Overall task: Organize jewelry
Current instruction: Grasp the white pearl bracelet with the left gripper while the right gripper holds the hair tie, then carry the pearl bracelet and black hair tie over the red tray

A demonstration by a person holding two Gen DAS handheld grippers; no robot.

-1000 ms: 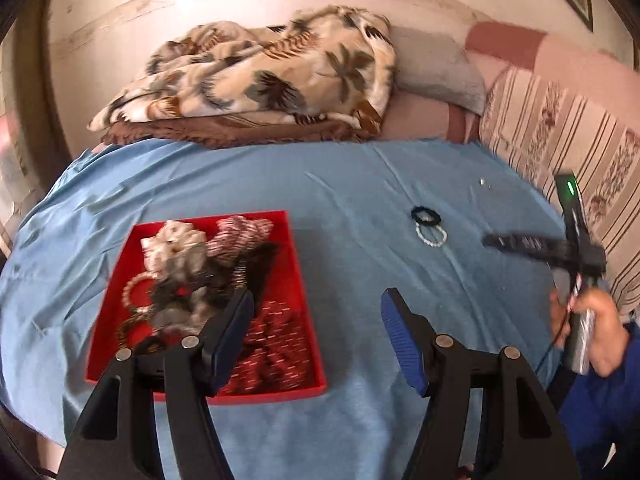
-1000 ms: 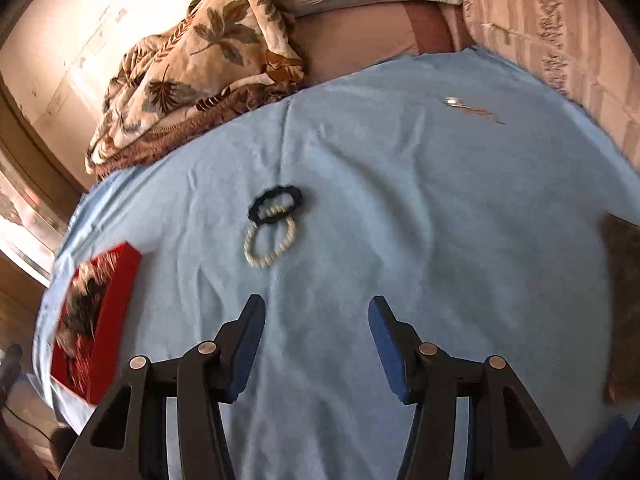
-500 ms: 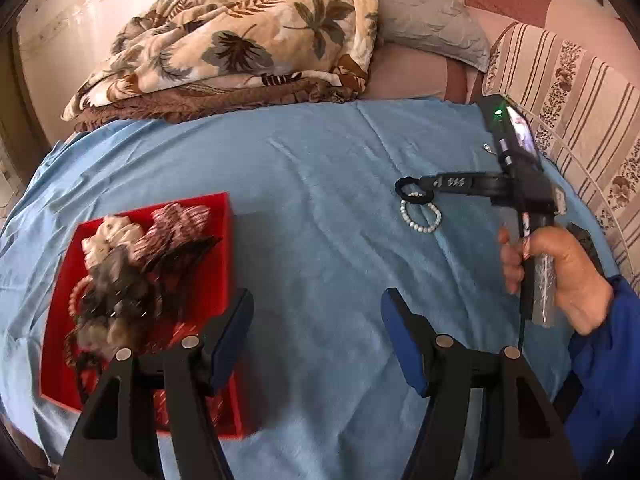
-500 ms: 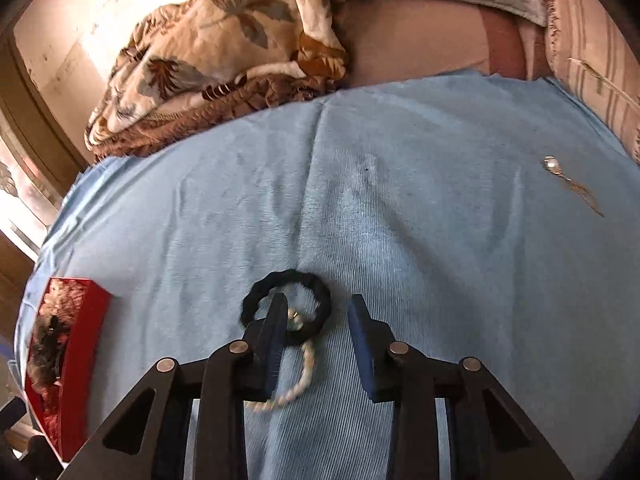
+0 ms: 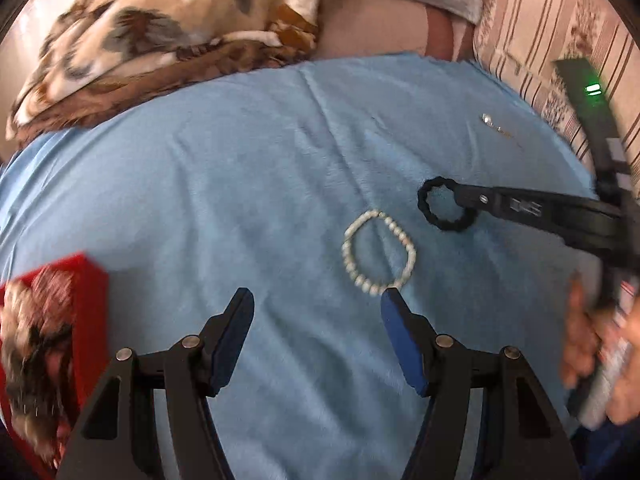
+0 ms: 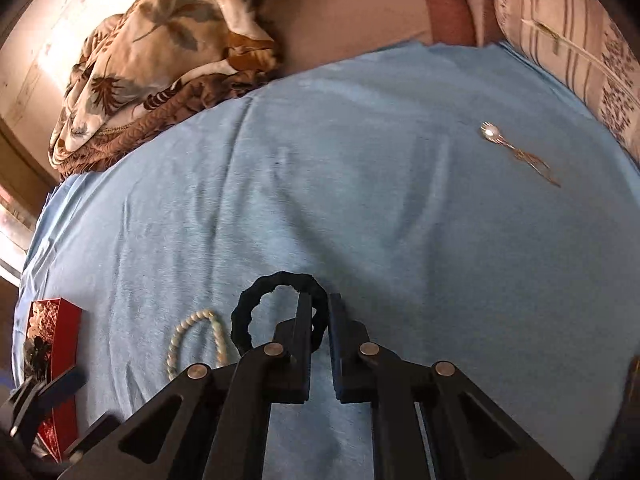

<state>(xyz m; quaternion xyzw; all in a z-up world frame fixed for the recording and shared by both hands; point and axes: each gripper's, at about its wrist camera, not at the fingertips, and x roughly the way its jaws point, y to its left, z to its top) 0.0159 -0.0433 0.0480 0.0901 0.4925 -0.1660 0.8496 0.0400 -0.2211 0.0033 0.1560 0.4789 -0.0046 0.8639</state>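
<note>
A black beaded bracelet lies on the blue sheet, and my right gripper is closing tight on its right side, the pads pinching the band. In the left wrist view the same black bracelet sits at the tip of the right gripper, which reaches in from the right. A white pearl bracelet lies flat just left of it, apart from it, right in front of my left gripper. That gripper is open and holds nothing. The pearl bracelet also shows beside my right fingers.
A red tray heaped with jewelry sits at the left edge of the sheet. A silver pendant piece lies far right. A floral blanket and striped cushions border the back. A person's hand grips the right tool.
My left gripper swung right, away from the red tray and toward the bracelets. My right gripper came forward over the black bracelet and shut on it; the black bracelet now lies apart from the pearl one.
</note>
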